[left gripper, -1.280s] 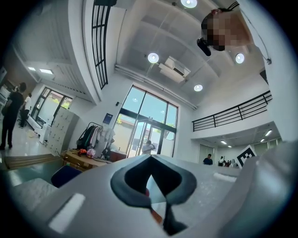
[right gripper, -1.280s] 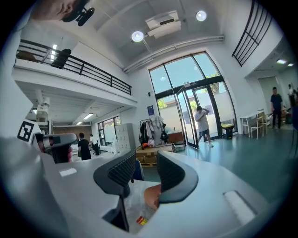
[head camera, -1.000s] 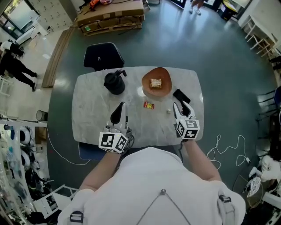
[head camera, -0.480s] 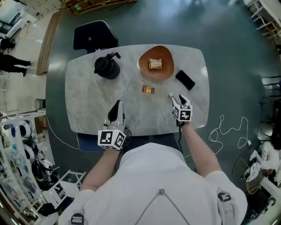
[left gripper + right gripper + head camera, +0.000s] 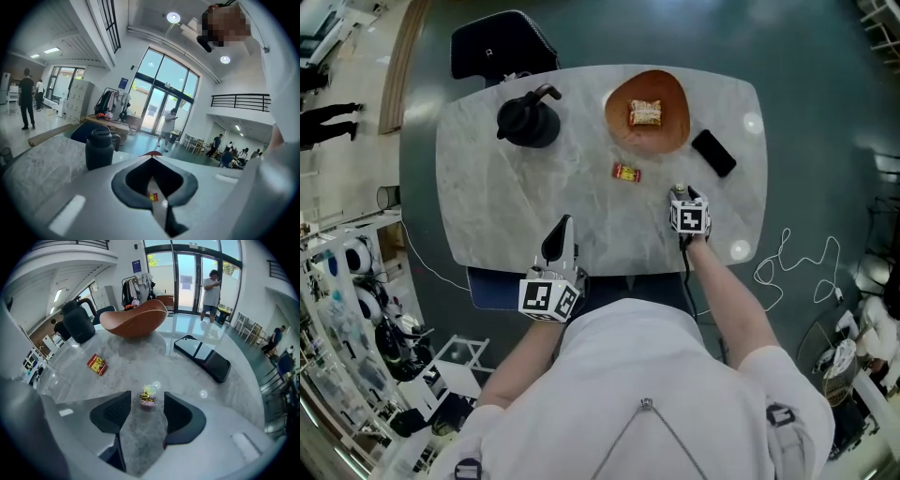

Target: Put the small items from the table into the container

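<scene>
While the candy [image 5: 148, 397] lies on the counter [image 5: 487, 206] between its near edge and the bowl [image 5: 670, 129], the right claw [image 5: 147, 405] stands over it. The jaws are opening, one on each side, and neither pad touches it. The candy is a small, light twist of crinkly clear-and-yellow wrap on polished marble. I judge that an uneven close could flick it away, or catch only the wrap so that it slips out before reaching the smooth, shallow brown bowl, which holds one snack [image 5: 645, 112]. A flat red packet [image 5: 97, 364] lies mid-counter, and a glossy phone [image 5: 202, 357] toward the right edge. The left claw [image 5: 152, 159], jaws together and empty, hovers at the near edge.
</scene>
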Motion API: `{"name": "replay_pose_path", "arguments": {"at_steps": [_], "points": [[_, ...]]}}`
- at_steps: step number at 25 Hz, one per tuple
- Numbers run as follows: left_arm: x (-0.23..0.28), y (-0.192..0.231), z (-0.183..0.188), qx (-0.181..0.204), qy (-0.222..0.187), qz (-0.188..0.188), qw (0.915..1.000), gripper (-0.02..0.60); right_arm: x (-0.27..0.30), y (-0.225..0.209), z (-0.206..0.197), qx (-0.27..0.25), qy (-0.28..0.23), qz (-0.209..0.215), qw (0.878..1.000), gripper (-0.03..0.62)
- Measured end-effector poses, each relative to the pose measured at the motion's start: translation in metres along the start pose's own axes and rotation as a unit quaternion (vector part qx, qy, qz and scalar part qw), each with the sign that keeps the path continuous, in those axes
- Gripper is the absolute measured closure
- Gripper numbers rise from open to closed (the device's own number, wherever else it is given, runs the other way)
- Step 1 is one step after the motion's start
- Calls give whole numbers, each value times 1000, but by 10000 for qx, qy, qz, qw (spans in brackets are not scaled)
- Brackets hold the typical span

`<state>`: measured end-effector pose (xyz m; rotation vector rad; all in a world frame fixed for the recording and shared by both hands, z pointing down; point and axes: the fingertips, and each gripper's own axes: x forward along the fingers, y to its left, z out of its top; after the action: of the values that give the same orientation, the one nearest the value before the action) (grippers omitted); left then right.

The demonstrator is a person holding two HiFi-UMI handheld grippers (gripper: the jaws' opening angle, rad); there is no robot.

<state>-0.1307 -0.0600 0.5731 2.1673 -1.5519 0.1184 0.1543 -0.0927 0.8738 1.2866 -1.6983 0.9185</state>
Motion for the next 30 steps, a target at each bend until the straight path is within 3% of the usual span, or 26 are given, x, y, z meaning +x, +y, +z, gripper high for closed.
{"name": "replay_pose_path", "arguments": {"at_steps": [4,6,8,17,24,30], "points": [[-4,8,-3,-18,7,92,10000,578,13,-3,1,-11,118,-109,9999,342],[-8,12,-1,-36,-19,137,9999,578,13,-2,1,-30,239,-147,9996,460],[-12,14,3,-32,-68,159,9998,578,9,2,6,-59,189,-117,9997,461],[-18,1,40,218,-543,-64,9983,578,-84,33,79,-10,-1124,87,9936,461],[-17,-7,95,532,-1119,-232,9920,578,-215,52,164,-46,-2621,433,9641,461],[-22,-19,132,628,-1532,-303,9857,578,-310,64,197,-1,-3616,740,9294,461]]}}
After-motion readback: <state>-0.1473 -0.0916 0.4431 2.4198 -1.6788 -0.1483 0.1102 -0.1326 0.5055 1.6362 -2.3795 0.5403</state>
